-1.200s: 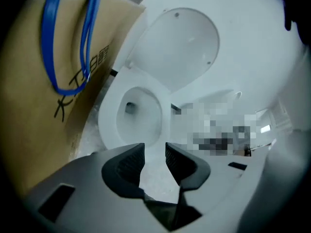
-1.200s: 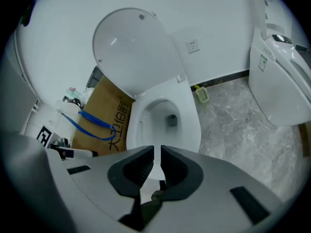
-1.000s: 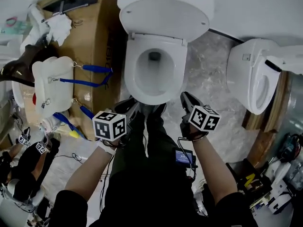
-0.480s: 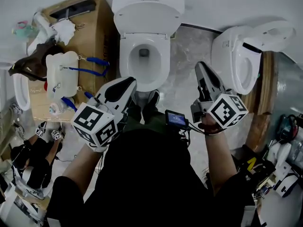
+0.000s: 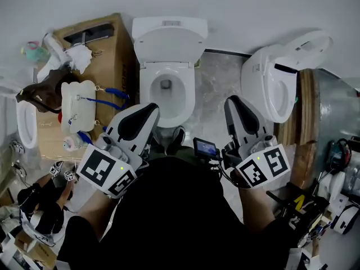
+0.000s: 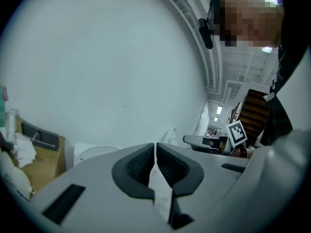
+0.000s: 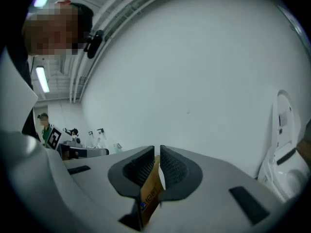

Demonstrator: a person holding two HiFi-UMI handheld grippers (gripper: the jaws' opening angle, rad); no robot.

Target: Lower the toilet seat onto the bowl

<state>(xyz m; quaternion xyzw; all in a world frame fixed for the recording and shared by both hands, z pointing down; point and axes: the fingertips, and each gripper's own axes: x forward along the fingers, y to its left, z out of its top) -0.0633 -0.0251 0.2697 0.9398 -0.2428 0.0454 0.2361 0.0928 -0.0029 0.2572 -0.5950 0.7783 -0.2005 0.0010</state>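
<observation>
– Both grippers have come up since a second ago. They were low by the front of the bowl (image 5: 165, 86). Now the left gripper (image 5: 149, 108) and the right gripper (image 5: 233, 100) sit high and close under the head camera, pointing almost level at the wall (image 5: 242, 10). The toilet also looks smaller and farther off.

– And the toilet seat (image 5: 188, 94)?

– It seems to lie flat on the bowl already. Only the lid (image 5: 170, 43) stands up, against the tank (image 5: 170, 22). The toilet is at the back edge of the floor (image 5: 216, 83), against the wall.

– If it needed moving, how would it handle?

– I'd judge it to be stiff, smooth plastic, fairly light, swinging on hinges at the back. It would be slippery under the pads, and it would bang down if let go, which might crack it. The best hold is the front rim, farthest from the hinges.

– What do the grippers have hold of?

– Nothing of the toilet. The left one's jaws have just been closing and now stand together, and so do the right one's. A thin white strip (image 6: 158, 188) shows in the left slit and a brown strip (image 7: 151, 191) in the right. I can't tell whether they are tags or something seen through the gap.

– And around the toilet?

– A cardboard box (image 5: 112, 44) stands just to its left, and a second toilet (image 5: 270, 89) is off toward the floor's right edge.
</observation>
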